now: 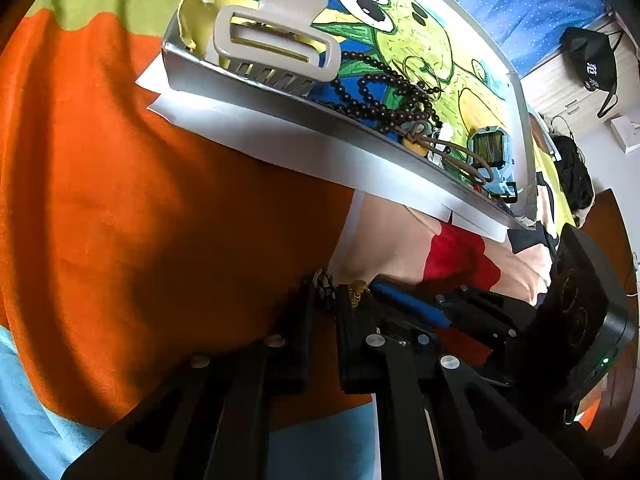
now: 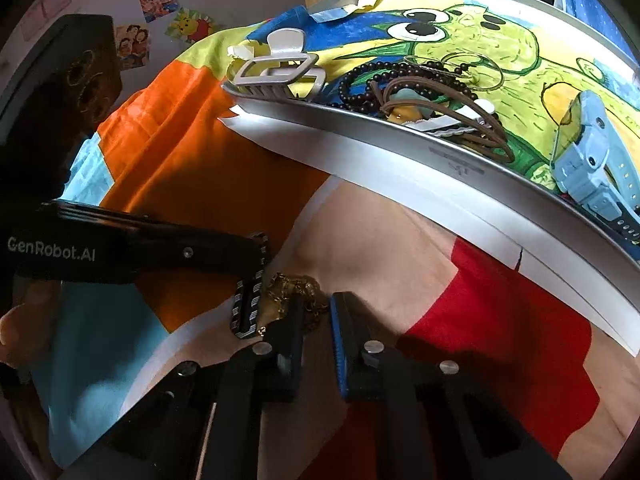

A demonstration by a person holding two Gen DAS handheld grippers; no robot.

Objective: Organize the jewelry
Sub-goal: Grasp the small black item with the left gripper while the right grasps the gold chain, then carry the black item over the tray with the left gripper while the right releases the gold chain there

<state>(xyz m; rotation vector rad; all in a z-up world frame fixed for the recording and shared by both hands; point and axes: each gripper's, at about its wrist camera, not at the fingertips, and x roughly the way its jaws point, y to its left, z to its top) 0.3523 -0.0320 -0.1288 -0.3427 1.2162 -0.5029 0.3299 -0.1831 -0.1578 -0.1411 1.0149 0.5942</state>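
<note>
A: Where to find the chain (image 2: 294, 286)?

B: Heaped in a small gold tangle on the cloth (image 2: 380, 260), just in front of the tray (image 2: 400, 136) and not yet in it (clip (image 2: 276, 68), beads (image 2: 360, 80) and watch (image 2: 588, 152) already inside).

A: And the right gripper (image 2: 316, 312)?

B: Closed down narrow over the heap, with links bunched between the pads. Looks clamped on the chain.

A: Left gripper (image 1: 326, 300)?

B: Tips drawn near enough together, touching the tangle's left end. Cannot tell about any link caught there.

A: Likely to handle how?

B: Light and limp, with no stiffness at all. Probably slippery too, being fine metal links. Will sag and swing once lifted, and may slide out of a loose pinch. Prone to knotting, and to snagging on the beads if dropped among them.

A: Where best to take hold?

B: Across the thickest part of the bunch, so as to trap several strands at once. Better still two holds, one towards each end, to draw the tangle out before laying it on a bare patch of the tray.

A: Much force needed?

B: Little for the weight, only enough to stop slipping. No yanking: thin links, probably easy to kink.
</note>
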